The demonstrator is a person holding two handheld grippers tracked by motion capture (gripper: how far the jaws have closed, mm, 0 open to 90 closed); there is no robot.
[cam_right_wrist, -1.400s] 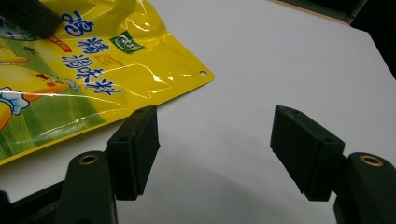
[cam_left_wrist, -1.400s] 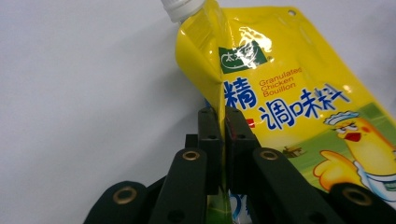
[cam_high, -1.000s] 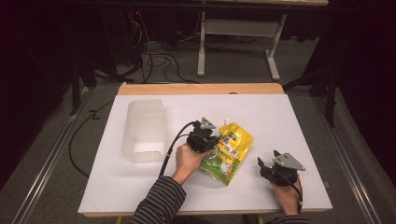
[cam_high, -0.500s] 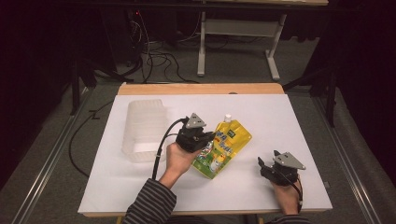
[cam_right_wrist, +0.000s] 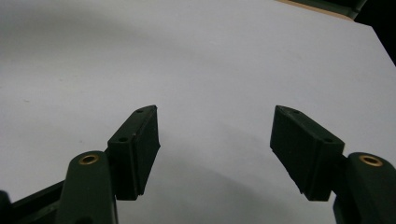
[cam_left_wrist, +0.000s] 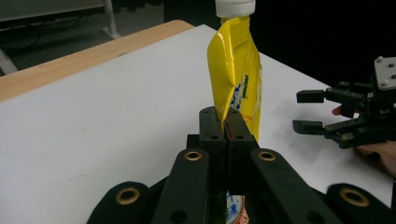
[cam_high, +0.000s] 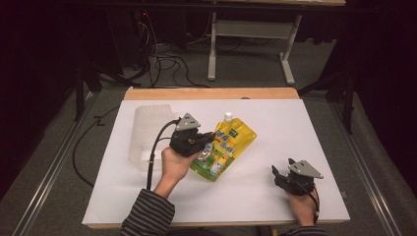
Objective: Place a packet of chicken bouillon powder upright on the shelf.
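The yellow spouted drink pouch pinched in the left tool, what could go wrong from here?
1. The left tool grips only a thin edge of the yellow spouted drink pouch with a white cap, so the glossy film could slip free.
2. The pouch hangs sideways from that pinch; swinging might tear or crease it.
3. The translucent plastic container sits close beside the left hand, so a leftward move could knock it.

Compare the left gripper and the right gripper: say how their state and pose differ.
The left gripper is shut on the yellow pouch; the right gripper is open with nothing between its fingers. In the high view, the left gripper is beside the clear plastic container near the table's middle, while the right gripper rests near the front right corner. Both are black, hand-held and trail a cable.
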